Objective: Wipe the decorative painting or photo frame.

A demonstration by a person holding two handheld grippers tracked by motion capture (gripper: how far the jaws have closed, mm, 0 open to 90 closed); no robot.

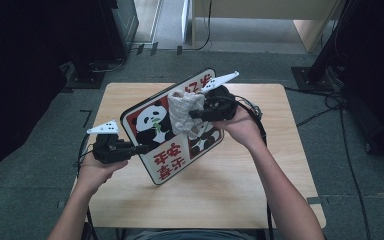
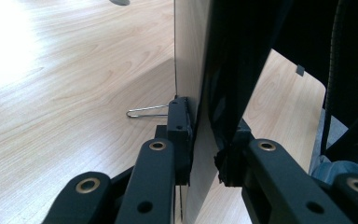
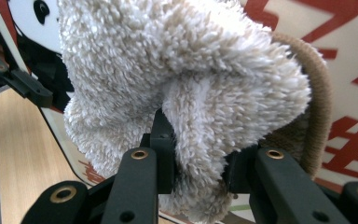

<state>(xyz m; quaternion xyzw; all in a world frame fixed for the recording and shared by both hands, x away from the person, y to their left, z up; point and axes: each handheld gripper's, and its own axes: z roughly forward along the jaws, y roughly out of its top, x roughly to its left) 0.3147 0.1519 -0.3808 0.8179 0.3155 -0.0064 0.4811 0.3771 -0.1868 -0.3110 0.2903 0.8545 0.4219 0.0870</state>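
We see the panda board [image 1: 172, 127] at the centre of the high view, held tilted on edge above the wooden table [image 1: 240, 200], its long axis running from lower left to upper right of the frame, the printed face turned up toward the camera. The board is a rounded rectangle with a dark rim, split into red and white panels; pandas sit in the panels, one with green leaves, and red characters run along the upper right and lower edges. We note the left gripper [image 1: 142, 148] at the left of the frame, jaws clamped on the board's lower left edge; in the left gripper view the board [image 2: 200, 70] shows edge-on, rising upright between the two black jaws, pale on one side and dark on the other, and a thin wire clip [image 2: 147, 112] lies on the table behind. The right gripper [image 1: 196, 114] sits at the upper middle of the high view, jaws clenched on a fluffy cream cloth [image 1: 182, 112] that lies against the board's face. In the right gripper view the cloth [image 3: 182, 79] bunches between the jaws, with a tan knitted edge at the right of the frame and the board's red characters [image 3: 354, 140] behind it. The table is light wood with rounded corners. It stands on grey carpet, with black cables at the right and dark equipment at the upper left of the frame.
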